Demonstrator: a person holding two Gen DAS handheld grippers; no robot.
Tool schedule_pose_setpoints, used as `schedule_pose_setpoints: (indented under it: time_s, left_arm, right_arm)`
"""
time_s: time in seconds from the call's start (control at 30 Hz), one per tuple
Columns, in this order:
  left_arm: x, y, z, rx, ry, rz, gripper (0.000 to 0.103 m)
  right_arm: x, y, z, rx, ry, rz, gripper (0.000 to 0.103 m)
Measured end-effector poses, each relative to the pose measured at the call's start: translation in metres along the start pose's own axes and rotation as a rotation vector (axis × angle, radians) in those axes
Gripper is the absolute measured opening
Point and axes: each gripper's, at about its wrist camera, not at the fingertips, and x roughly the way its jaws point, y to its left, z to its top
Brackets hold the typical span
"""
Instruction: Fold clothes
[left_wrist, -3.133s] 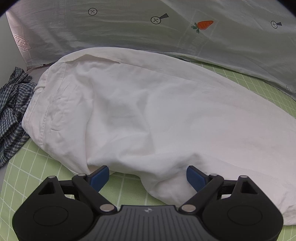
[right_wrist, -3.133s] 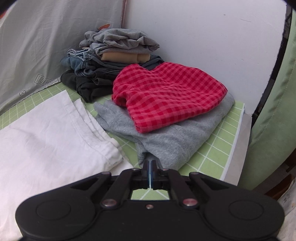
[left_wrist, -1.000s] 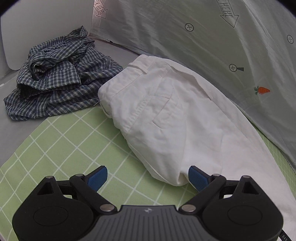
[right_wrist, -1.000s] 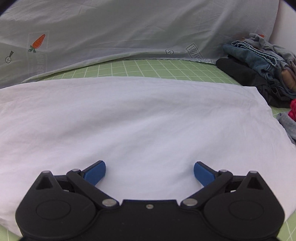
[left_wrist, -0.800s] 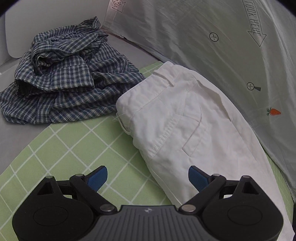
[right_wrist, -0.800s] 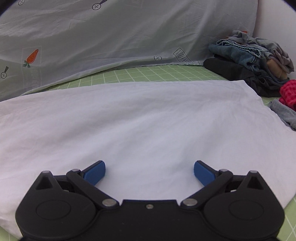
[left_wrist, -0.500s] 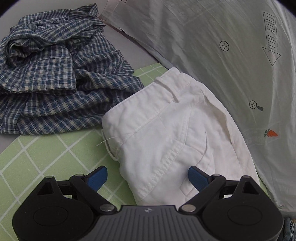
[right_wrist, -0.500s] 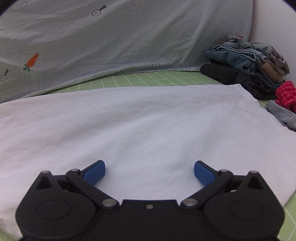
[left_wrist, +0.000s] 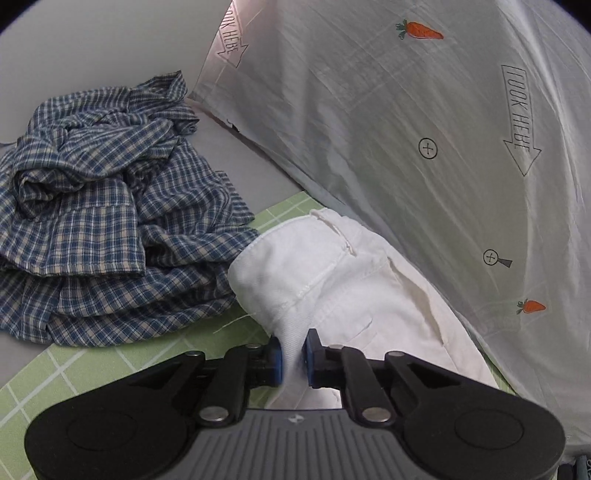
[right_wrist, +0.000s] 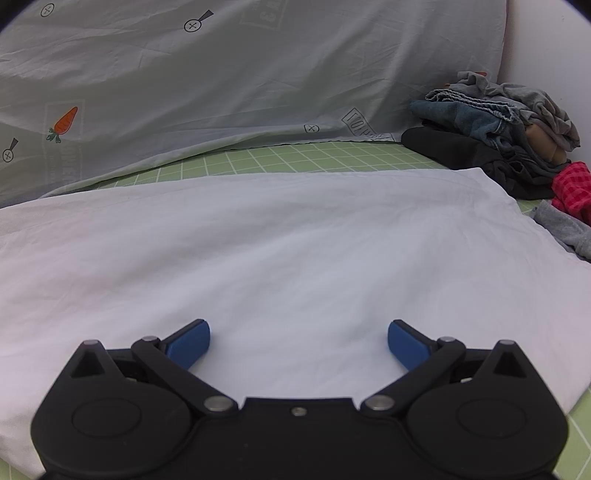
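White trousers (left_wrist: 332, 280) lie on the green grid mat (left_wrist: 55, 373). In the left wrist view their waistband end faces me, and my left gripper (left_wrist: 293, 356) is shut on the near corner of the waistband, with white cloth pinched between the blue pads. In the right wrist view the trouser legs (right_wrist: 288, 251) spread flat across the mat (right_wrist: 295, 157). My right gripper (right_wrist: 298, 341) is open and empty, its blue pads just above the white cloth.
A crumpled blue checked shirt (left_wrist: 99, 229) lies left of the waistband. A pale sheet with carrot prints (left_wrist: 424, 129) hangs behind, also in the right wrist view (right_wrist: 221, 74). A pile of folded clothes (right_wrist: 498, 136), a red checked cloth (right_wrist: 572, 188) and a grey garment (right_wrist: 565, 229) sit at right.
My left gripper moved in onto the waistband corner and closed on it; it was open before. My right gripper stayed open over the trouser legs and barely moved.
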Motion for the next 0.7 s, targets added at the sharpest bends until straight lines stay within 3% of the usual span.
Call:
schedule_pose_setpoints:
  time_s: [0.13, 0.4, 0.53, 0.7]
  left_arm:
    - [-0.026, -0.035, 0.003, 0.067, -0.068, -0.067, 0.011]
    - [-0.058, -0.115, -0.028, 0.258, -0.064, -0.241, 0.009]
    - [-0.058, -0.158, -0.066, 0.388, -0.003, -0.331, 0.008]
    - [-0.020, -0.192, -0.133, 0.515, 0.227, -0.317, 0.014]
  right_arm:
    - [0.000, 0.001, 0.000, 0.000, 0.000, -0.001, 0.103]
    - [0.000, 0.001, 0.000, 0.001, 0.000, -0.001, 0.103]
    - [0.000, 0.001, 0.001, 0.000, 0.001, -0.001, 0.103]
    - [0.000, 0.001, 0.001, 0.000, 0.001, 0.001, 0.103]
